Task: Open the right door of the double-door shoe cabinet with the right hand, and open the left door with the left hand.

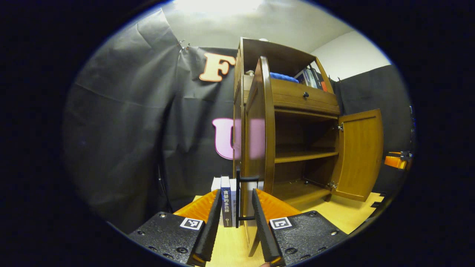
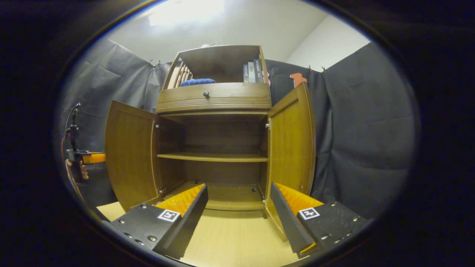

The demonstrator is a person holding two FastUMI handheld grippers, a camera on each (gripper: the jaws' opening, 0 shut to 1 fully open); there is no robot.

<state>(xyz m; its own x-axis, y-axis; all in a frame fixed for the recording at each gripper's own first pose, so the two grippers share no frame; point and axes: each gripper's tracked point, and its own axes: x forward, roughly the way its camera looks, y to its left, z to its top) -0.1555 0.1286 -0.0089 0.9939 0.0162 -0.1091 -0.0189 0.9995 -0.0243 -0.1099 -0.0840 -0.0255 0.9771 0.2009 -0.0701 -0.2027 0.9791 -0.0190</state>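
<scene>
Clearly, both doors stood open. In the right gripper view the cabinet (image 2: 217, 126) sat at frame centre on the tabletop (image 2: 237, 237), its left door (image 2: 130, 155) swung out at centre left and its right door (image 2: 293, 144) swung out at centre right, baring the inner shelf (image 2: 212, 157). The right hand-held gripper (image 2: 237, 215), at the bottom of that view, was spread wide with nothing between its fingers and sat apart from the right door, so I judged its part done. At the far left edge of the same view, the other gripper and the hand holding it showed small beyond the left door.

In the left gripper view the left door (image 1: 259, 122) ran edge-on up the middle of the frame, with the right door (image 1: 358, 154) open at centre right. The left hand-held gripper (image 1: 235, 222) at bottom centre straddled the door's dark handle (image 1: 239, 198); a gap showed on each side, so the fingers looked spread around it, not pinching. Some books (image 1: 224, 200) stood just behind the handle.

By my reading, 2 of 2 doors were open; only drawing the left gripper off the handle remained.
</scene>
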